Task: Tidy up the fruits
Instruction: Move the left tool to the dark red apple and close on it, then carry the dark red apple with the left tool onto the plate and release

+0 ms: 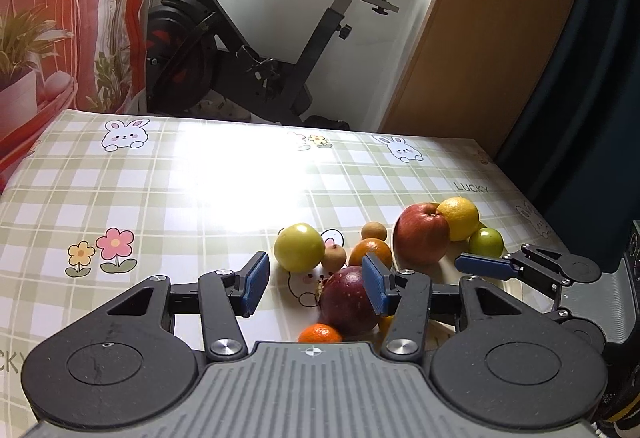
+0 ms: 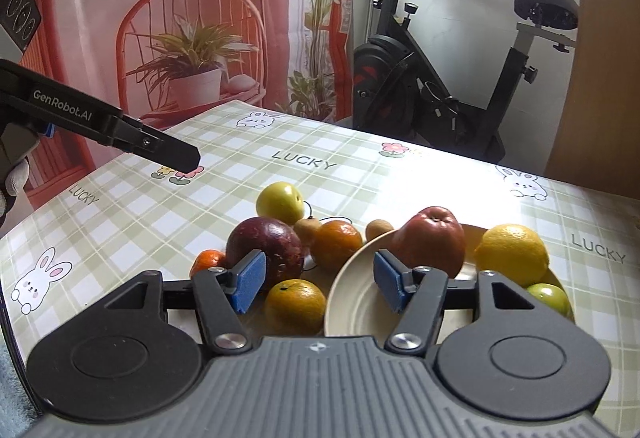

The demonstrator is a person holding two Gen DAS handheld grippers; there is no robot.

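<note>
My left gripper (image 1: 316, 284) hangs open low over the table, with a dark red round fruit (image 1: 346, 302) just ahead of its right finger. Near it lie a yellow-green apple (image 1: 299, 247), an orange (image 1: 370, 252) and a mandarin (image 1: 320, 334). My right gripper (image 2: 320, 286) is open too, straddling the near rim of a cream plate (image 2: 352, 306) and a yellowish orange (image 2: 296, 306). On the plate sit a red apple (image 2: 432, 240), a lemon (image 2: 512, 254) and a small green fruit (image 2: 548, 298). Neither gripper holds anything.
Two small brown fruits (image 2: 307, 228) (image 2: 378, 228) lie among the loose ones. The checked tablecloth (image 1: 160, 178) stretches bare to the left and far side. An exercise bike (image 1: 240, 50) stands behind the table, and a wooden panel (image 1: 480, 38) at the back right.
</note>
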